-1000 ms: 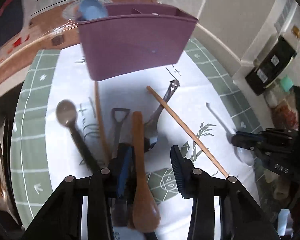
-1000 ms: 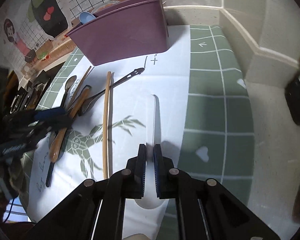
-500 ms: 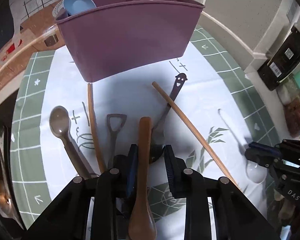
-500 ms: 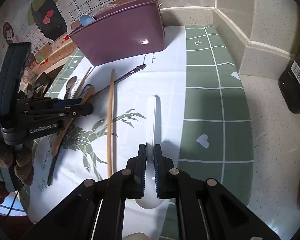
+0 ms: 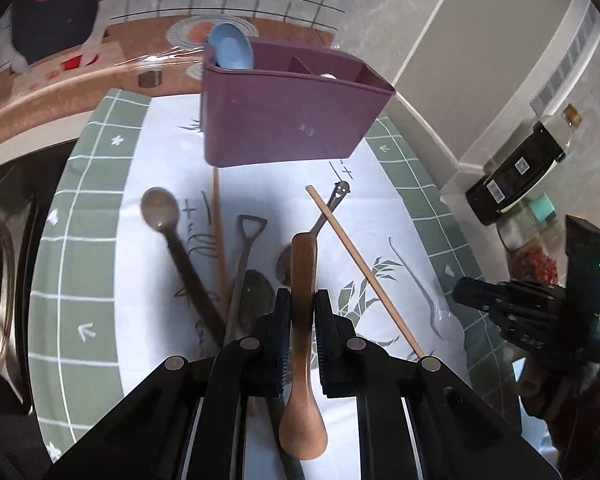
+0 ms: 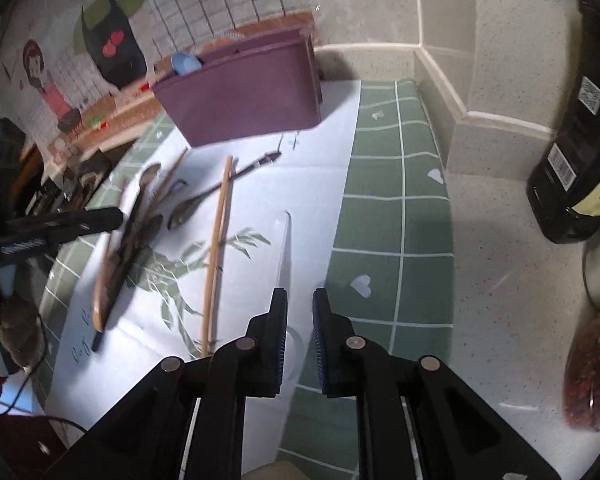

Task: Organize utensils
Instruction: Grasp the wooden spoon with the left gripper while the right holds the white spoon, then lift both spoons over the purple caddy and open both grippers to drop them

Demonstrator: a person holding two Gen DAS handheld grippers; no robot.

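Left gripper: the left gripper [image 5: 301, 314] points steeply down at the mat; its jaws have just been closing and now clamp the handle of the wooden spoon [image 5: 302, 360], whose bowl hangs below the pads, toward the camera.
Right gripper: the right gripper [image 6: 300, 320] also tilts downward over the white sheet's right edge; its jaws have just been opening and stand a little apart, pressing on nothing. The clear plastic spoon [image 6: 285, 256] lies on the sheet just ahead of and below the left finger.
Container: a purple utensil holder [image 5: 284, 116] stands at the far end of the sheet, divided into compartments. A blue spoon [image 5: 231, 51] sticks up from its left compartment; a small pale tip shows in a compartment further right, too small to identify.
Count on the sheet: two wooden chopsticks [image 5: 364, 272], apart from each other; one brown plastic spoon [image 5: 168, 224]; one shovel-handled metal spoon [image 5: 246, 264]; one smiley-handled metal spoon [image 5: 328, 210]; one clear spoon.
Surface: green checked mat [image 5: 80, 248] under the white sheet.
Beside the mat: a dark bottle [image 6: 580, 152] on the counter.
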